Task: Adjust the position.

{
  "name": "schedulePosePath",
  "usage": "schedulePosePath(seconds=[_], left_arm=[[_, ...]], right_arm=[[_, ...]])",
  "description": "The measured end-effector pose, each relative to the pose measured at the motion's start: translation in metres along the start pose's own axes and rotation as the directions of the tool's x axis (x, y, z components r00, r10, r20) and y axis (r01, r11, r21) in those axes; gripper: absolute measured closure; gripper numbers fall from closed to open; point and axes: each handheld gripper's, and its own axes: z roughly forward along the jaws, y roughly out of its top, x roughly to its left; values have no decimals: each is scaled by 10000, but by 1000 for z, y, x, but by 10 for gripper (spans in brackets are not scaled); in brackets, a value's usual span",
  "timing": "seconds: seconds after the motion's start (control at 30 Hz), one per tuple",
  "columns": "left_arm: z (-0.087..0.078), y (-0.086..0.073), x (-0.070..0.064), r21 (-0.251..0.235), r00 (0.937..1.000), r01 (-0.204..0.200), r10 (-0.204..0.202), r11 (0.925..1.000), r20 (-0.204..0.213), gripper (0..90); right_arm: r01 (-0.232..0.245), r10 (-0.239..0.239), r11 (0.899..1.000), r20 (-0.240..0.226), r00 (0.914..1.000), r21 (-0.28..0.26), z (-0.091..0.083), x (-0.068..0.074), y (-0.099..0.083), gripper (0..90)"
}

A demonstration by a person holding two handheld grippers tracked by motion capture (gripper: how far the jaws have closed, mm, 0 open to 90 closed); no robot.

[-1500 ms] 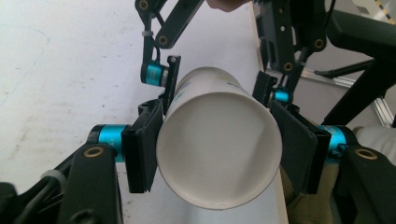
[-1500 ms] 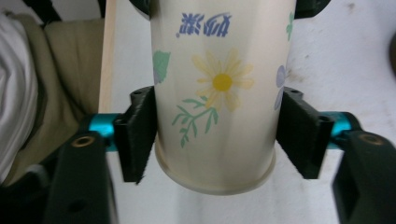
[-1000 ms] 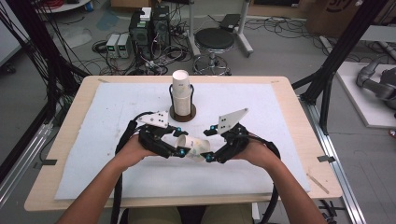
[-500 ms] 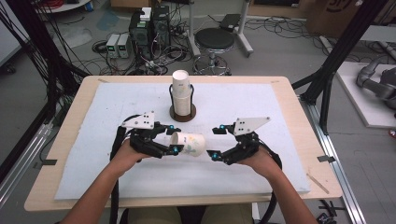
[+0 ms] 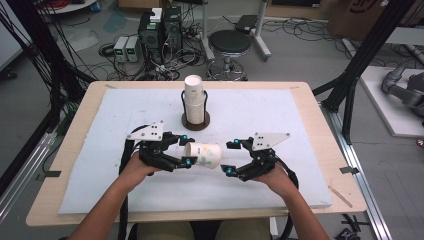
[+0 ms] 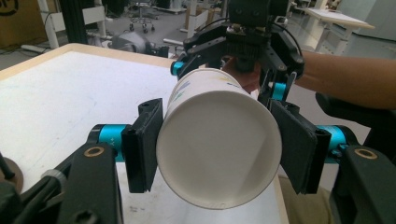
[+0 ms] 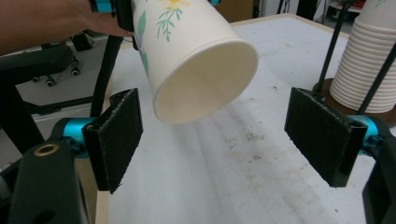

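Note:
A white paper cup (image 5: 204, 155) with a flower print lies on its side just above the white pad. My left gripper (image 5: 187, 150) is shut on it, its pads pressed on the cup's two sides (image 6: 219, 154). My right gripper (image 5: 231, 156) stands open a short way to the right of the cup and does not touch it. In the right gripper view, the cup (image 7: 196, 51) hangs above and between the spread jaws of that gripper (image 7: 215, 140), with one round end turned toward them.
A tall stack of paper cups (image 5: 194, 97) stands in a black wire holder on a round brown base (image 5: 195, 122) at the middle back of the white pad (image 5: 300, 150); the stack (image 7: 373, 65) rises at the right of the right gripper view. The wooden table edge (image 5: 320, 115) frames the pad.
The two grippers were close together at the cup a second ago. The right gripper has drawn back to the right and stands open, while the left gripper keeps the cup.

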Motion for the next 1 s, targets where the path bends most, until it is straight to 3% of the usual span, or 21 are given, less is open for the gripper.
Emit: schedulePosePath(seconds=[0.53,0.8,1.0], left_arm=[[7,1,-5,-70,9970,-271,275,9996,726,375],[10,1,-7,-283,9922,-414,444,9987,1166,374],[8,0,-7,-488,9912,-420,478,9979,1237,374]], right_arm=[[63,-56,10000,-869,9962,75,10,3,-1,201],[248,-280,9994,-1547,9876,-225,13,5,0,248],[-6,-100,9983,-1824,9832,-581,13,6,0,286]])
